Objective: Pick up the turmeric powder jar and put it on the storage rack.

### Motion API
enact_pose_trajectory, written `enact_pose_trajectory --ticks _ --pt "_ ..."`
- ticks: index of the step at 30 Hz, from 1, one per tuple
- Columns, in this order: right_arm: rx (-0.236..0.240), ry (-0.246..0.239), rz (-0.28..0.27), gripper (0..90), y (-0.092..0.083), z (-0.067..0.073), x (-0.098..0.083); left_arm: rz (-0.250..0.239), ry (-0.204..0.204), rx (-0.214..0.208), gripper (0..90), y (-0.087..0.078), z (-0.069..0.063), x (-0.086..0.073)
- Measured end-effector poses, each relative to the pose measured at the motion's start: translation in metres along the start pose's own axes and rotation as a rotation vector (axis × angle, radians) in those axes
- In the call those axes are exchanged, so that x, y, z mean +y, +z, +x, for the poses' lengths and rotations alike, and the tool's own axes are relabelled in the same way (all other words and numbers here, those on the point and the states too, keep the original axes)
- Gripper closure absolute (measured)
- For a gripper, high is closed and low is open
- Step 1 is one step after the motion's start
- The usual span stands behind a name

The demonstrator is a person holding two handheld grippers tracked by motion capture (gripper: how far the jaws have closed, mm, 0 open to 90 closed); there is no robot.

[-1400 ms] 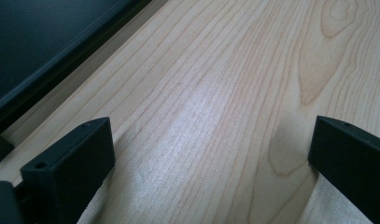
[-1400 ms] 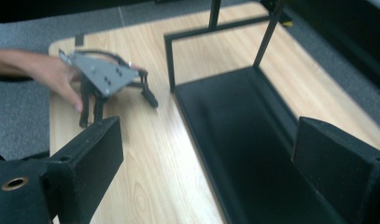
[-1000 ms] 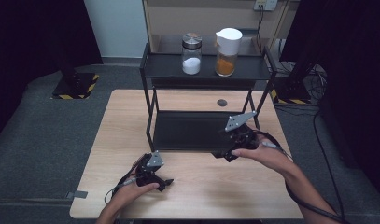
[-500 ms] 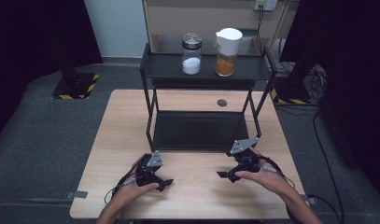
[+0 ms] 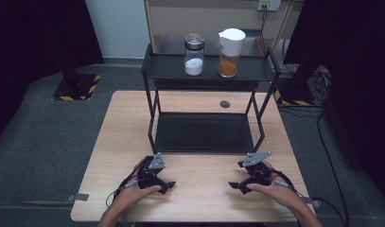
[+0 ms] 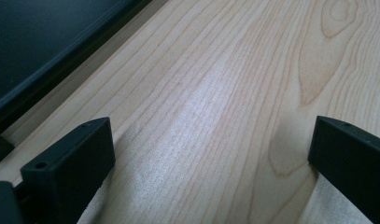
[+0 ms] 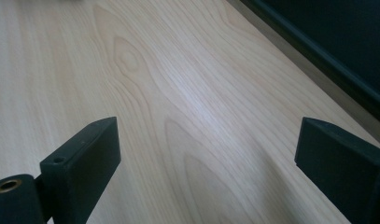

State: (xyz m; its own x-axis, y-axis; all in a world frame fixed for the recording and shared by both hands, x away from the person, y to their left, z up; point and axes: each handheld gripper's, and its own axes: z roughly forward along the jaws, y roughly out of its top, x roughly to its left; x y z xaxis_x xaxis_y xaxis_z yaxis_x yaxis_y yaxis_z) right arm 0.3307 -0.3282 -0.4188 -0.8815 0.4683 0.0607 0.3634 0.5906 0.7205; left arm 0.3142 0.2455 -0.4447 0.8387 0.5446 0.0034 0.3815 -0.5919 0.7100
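The right gripper [image 5: 240,185] rests low over the near right part of the tabletop [image 5: 199,198], in front of the black rack [image 5: 151,97], held by the person's right hand [image 5: 274,189]; its jaws are spread wide, with nothing but bare wood between them in the right gripper view, and they have just been opening a little and then easing back slightly; its grey three-cornered plate [image 5: 256,158] sits on top, tilted toward the rack; the left gripper [image 5: 165,185] lies at the near left of the tabletop, in the left hand [image 5: 133,196], its jaws also standing well apart over bare wood grain in the left gripper view, gripping nothing; the two grippers point toward each other, well apart, with open wood between them; the rack's lower shelf [image 5: 204,132] sits on the tabletop just beyond both grippers, and its dark edge runs along the corner of each gripper view; on the rack's upper shelf [image 5: 256,71] stand a glass jar with white contents [image 5: 194,56] and, just beside it, a white-topped jar with orange contents [image 5: 229,47]; both are upright and far from either gripper; a small dark round disc [image 5: 224,104] lies on the tabletop behind the lower shelf, under the upper one; cables trail from both grippers toward the near edge.
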Motion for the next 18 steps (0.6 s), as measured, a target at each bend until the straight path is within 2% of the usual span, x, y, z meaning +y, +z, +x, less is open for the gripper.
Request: enact_pose_trajectory --ticks 8,18 --pt "-0.052 0.027 0.026 7.6 -0.007 0.0 -0.022 0.0 0.0 0.0 0.0 0.0 0.0 0.0" --pt "-0.101 0.089 0.013 6.5 -0.018 -0.005 -0.044 0.001 0.0 0.0 0.0 0.0 0.0 0.0"
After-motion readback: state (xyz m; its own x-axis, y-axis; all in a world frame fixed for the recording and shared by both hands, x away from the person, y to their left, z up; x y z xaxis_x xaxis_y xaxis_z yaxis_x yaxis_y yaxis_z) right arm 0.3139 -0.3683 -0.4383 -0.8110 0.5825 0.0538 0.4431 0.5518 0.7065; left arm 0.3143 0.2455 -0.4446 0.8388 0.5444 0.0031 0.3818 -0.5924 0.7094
